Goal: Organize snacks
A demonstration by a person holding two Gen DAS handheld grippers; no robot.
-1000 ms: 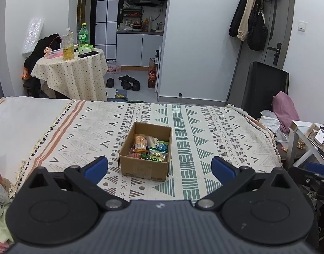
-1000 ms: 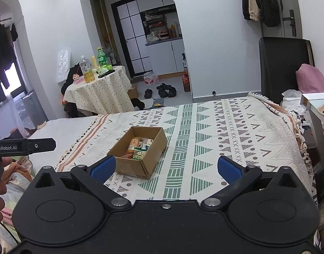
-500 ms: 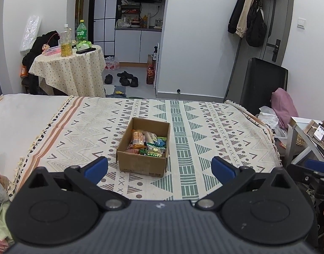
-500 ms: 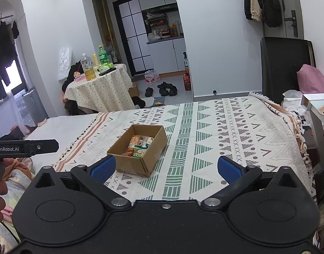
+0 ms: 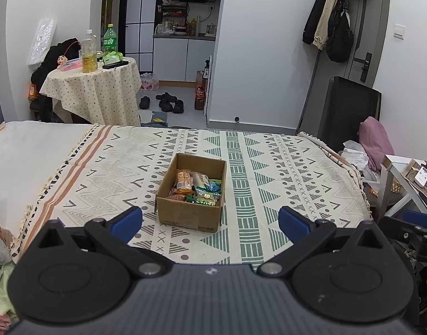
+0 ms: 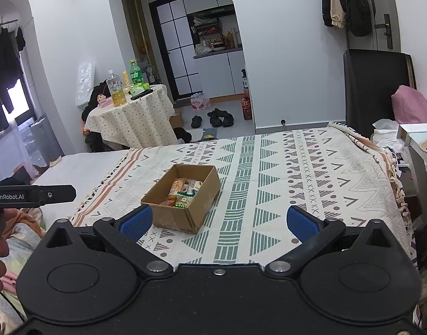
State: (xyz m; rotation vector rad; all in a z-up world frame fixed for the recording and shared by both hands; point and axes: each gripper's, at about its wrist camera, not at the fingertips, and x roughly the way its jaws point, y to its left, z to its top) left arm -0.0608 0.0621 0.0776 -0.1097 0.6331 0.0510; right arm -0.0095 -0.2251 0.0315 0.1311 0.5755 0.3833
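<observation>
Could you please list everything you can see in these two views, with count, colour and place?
Cardboard box: one, brown, open, on the patterned bedspread.
Snack packets: several, orange, green and pale, inside the box; exact count unclear.
Bedspread: one, cream with green and brown patterns, over the bed.
Round table: one, dotted cream cloth, back left.
Bottles: two large ones, one clear with yellow liquid, one green, on the round table.
Shoes: a few, black, on the floor by the kitchen doorway.
Hanging coats and bag: black and beige, by the door.
Pink bundle: one, far right.
Left gripper: blue pads, open, empty.
Right gripper: blue pads, open, empty.
</observation>
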